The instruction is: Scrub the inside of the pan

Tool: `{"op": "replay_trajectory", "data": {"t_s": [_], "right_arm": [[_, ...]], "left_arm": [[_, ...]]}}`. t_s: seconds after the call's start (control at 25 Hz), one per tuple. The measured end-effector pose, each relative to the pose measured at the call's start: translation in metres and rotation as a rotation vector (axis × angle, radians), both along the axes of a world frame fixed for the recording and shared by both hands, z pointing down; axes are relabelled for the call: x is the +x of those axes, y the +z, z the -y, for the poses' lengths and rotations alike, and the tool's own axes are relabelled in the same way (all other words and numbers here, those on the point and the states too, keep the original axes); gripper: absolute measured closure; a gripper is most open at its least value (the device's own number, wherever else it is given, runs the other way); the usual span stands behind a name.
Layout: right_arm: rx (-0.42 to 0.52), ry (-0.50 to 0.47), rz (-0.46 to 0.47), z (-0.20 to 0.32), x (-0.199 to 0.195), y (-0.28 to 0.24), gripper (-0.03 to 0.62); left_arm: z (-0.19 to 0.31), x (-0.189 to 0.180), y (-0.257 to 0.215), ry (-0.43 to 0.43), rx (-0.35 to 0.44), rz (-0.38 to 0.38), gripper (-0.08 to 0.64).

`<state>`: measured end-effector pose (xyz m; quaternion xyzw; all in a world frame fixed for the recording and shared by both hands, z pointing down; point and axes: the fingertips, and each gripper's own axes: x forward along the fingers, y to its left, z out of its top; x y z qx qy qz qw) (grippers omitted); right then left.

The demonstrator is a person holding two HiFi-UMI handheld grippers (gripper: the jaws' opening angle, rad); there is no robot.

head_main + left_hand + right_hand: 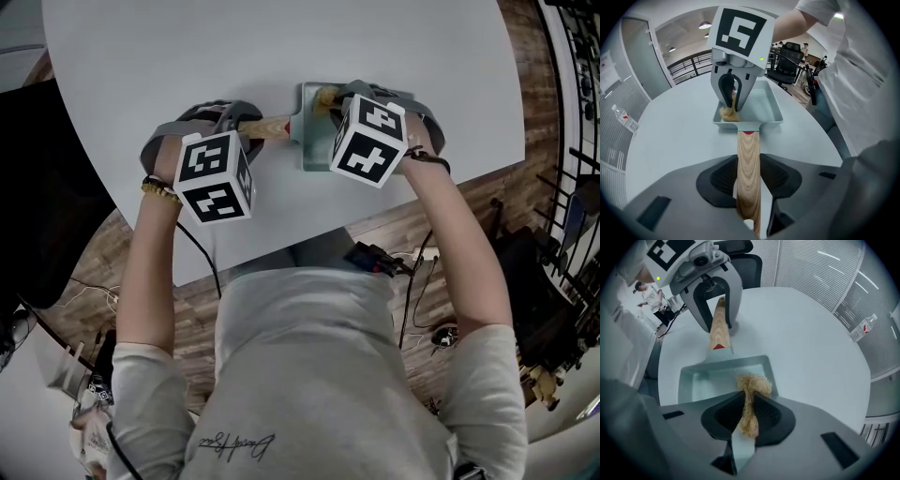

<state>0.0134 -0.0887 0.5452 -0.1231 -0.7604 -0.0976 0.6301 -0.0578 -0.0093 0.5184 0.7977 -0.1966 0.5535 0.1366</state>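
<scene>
Right now the pan sits on the pale round table. Its wooden handle points toward the left gripper, whose jaws are clamped on it. The right gripper is closed on a tan scrubber, which rests inside the pan near one side wall. From the head view, the two marker cubes cover much of the pan. An office chair stands beyond the table, a bottle lies off past its edge, and wood floor surrounds it.
</scene>
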Motion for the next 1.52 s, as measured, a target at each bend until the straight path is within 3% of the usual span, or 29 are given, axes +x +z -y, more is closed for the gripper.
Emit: {"op": "replay_trajectory", "data": {"t_s": [0.48, 1.24, 1.4, 1.52], "right_arm": [[0.051, -0.047, -0.015, 0.0, 0.002, 0.001, 0.518], [-0.19, -0.106, -0.142, -0.073, 0.039, 0.006, 0.522], [-0.195, -0.105, -0.128, -0.075, 0.04, 0.006, 0.52], [-0.129, -0.105, -0.075, -0.069, 0.038, 0.006, 0.519]], "left_arm": [[0.001, -0.001, 0.0, -0.032, -0.027, 0.005, 0.405], [0.006, -0.012, 0.01, -0.038, -0.031, 0.008, 0.405], [0.004, -0.011, 0.01, -0.033, -0.031, 0.01, 0.405], [-0.001, -0.009, 0.009, -0.005, -0.042, 0.022, 0.405]]}}
